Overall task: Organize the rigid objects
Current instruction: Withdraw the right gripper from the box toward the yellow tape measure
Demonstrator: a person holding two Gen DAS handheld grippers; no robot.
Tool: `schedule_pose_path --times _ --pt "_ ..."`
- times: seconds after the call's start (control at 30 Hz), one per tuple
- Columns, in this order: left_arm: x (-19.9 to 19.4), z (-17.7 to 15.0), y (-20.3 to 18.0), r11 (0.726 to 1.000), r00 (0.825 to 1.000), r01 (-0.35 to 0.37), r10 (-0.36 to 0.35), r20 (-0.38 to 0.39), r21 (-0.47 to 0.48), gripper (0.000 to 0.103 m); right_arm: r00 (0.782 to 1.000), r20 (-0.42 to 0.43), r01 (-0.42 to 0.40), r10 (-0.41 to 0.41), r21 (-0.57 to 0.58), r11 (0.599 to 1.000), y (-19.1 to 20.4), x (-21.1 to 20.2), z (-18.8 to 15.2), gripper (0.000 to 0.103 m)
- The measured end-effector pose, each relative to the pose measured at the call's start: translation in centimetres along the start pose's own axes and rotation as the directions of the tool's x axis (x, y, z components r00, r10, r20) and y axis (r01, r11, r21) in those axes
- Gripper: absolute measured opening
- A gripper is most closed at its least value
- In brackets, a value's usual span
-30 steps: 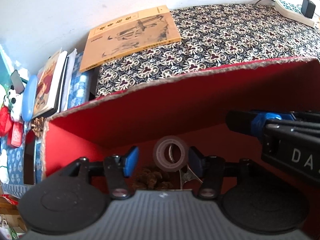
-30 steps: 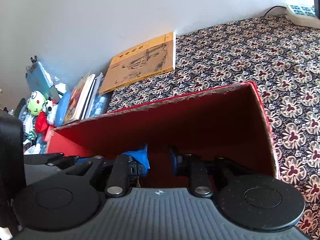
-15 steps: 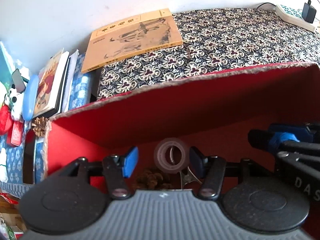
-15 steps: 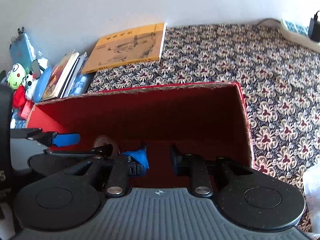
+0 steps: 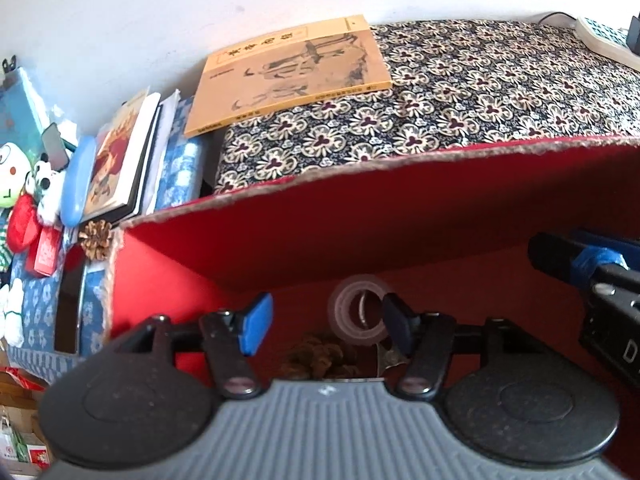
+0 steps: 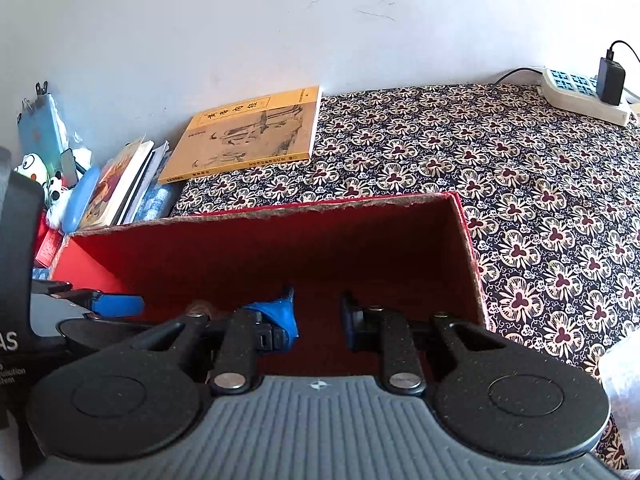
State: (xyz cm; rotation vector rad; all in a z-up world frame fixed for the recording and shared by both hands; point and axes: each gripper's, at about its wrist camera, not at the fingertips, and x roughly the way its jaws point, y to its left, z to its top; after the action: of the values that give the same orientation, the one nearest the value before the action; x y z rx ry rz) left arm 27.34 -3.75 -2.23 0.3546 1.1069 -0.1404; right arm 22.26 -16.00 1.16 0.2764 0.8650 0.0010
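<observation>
A red cardboard box point(image 5: 400, 160) stands open on the patterned cloth. On its floor a clear tape roll point(image 5: 358, 308) stands on edge, with a brown pine cone point(image 5: 316, 360) and a small metal piece point(image 5: 387, 357) beside it. My left gripper point(image 5: 326, 322) hangs open inside the box just short of the tape roll, with nothing held. The right gripper point(image 6: 316, 316) is open and empty over the right half of the box point(image 6: 320, 208). Its blue-taped finger point(image 5: 580, 260) shows at the right of the left wrist view.
A yellow book point(image 6: 248, 136) lies behind the box by the wall. Stacked books point(image 5: 120, 160), a blue case point(image 5: 76, 184), plush toys point(image 5: 16, 184) and a second pine cone point(image 5: 96, 238) crowd the left. A power strip point(image 6: 580, 92) sits far right on the patterned cloth point(image 6: 520, 200).
The right gripper has lifted and tilted back, so its view takes in more wall and cloth, and it has slid rightward in the left wrist view. The left gripper has barely moved.
</observation>
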Motion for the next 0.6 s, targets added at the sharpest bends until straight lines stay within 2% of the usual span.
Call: schedule_pose_path --times 0.6 --pt "-0.49 -0.02 0.77 0.997 0.998 -0.046 0.048 0.045 -0.061 0.067 1.000 -0.012 0.011 -0.011 -0.019 1.000 0.20 0.41 -0.08 0.004"
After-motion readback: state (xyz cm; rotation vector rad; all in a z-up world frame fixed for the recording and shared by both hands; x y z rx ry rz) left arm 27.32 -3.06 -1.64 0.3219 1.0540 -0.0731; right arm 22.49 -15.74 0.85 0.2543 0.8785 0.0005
